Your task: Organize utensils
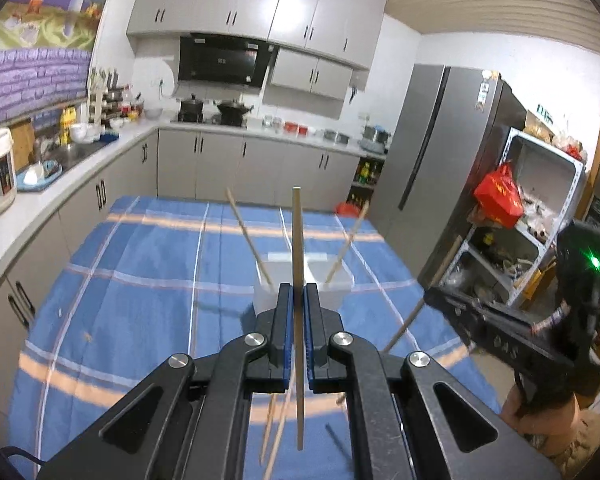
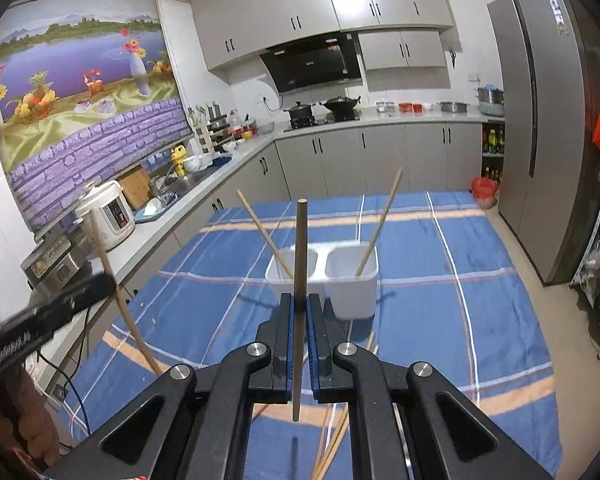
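Note:
My left gripper (image 1: 299, 300) is shut on a wooden chopstick (image 1: 297, 240) held upright above the table. My right gripper (image 2: 299, 308) is shut on another upright chopstick (image 2: 299, 256). Ahead stands a white two-compartment holder (image 2: 352, 280), also in the left wrist view (image 1: 336, 284), with one chopstick leaning in its left compartment (image 2: 264, 236) and one in its right (image 2: 380, 224). Loose chopsticks lie on the blue cloth below the grippers (image 1: 276, 432) (image 2: 332, 440). The right gripper shows in the left wrist view (image 1: 500, 320); the left one shows in the right wrist view (image 2: 48, 312).
The table has a blue checked cloth (image 2: 440, 280). Grey kitchen counters (image 1: 20, 216) run left and behind, with a rice cooker (image 2: 108, 212). A grey fridge (image 2: 540, 140) and a metal shelf (image 1: 532, 220) stand to the right.

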The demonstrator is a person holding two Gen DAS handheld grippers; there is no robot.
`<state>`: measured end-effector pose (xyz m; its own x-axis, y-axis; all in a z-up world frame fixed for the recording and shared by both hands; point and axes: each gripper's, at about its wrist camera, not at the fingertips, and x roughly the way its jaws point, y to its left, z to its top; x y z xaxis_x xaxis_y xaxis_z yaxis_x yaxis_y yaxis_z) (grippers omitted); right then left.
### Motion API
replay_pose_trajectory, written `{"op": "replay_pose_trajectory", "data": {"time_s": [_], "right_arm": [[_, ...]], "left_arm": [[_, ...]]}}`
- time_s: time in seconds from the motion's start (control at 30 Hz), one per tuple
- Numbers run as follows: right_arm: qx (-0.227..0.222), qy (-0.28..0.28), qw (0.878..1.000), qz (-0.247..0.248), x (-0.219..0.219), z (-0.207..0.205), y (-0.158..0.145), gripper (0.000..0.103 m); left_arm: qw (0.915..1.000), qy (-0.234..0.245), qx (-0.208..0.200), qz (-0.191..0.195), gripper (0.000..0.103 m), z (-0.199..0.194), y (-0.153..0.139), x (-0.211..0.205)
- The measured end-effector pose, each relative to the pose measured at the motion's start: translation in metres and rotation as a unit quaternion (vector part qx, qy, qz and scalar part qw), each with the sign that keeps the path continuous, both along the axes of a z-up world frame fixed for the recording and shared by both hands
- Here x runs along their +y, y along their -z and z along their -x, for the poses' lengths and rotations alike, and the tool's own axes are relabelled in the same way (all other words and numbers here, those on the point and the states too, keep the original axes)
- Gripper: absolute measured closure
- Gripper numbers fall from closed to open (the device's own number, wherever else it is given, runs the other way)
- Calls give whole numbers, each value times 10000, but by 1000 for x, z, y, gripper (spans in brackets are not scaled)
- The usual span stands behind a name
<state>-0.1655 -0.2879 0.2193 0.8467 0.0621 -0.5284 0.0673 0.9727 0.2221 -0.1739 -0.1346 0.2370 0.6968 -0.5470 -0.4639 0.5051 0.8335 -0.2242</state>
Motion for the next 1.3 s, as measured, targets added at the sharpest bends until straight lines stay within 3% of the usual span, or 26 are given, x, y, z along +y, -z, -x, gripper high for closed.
{"op": "replay_pose_trajectory", "data": {"time_s": [0.27, 0.47, 0.6, 0.8, 0.97, 1.17, 1.27, 1.3], "right_arm": [[-516, 173, 9985, 106, -19, -38, -53, 97], [-724, 422, 9960, 321, -34, -81, -77, 97], [-469, 571, 9969, 276, -49, -118, -63, 97], [217, 648, 9977, 13, -72, -162, -11, 97], [614, 688, 9956, -143, -86, -178, 26, 97], [754, 813, 9933, -330, -102, -182, 42, 96], [781, 855, 9926, -372, -105, -185, 41, 96], [782, 848, 9926, -376, -105, -184, 40, 94]], "left_arm": [[9977, -181, -603, 231, 98, -59, -43, -30], [9977, -195, -575, 290, 98, -122, -48, -66], [9981, -272, -553, 70, 98, -160, -33, -88], [9995, -147, 54, -258, 98, -212, 18, -116], [9986, -80, 347, -391, 98, -225, 50, -119], [9985, -59, 400, -374, 97, -224, 56, -121], [9985, -71, 393, -366, 87, -219, 53, -116], [9986, -88, 381, -346, 78, -216, 51, -113]]}}
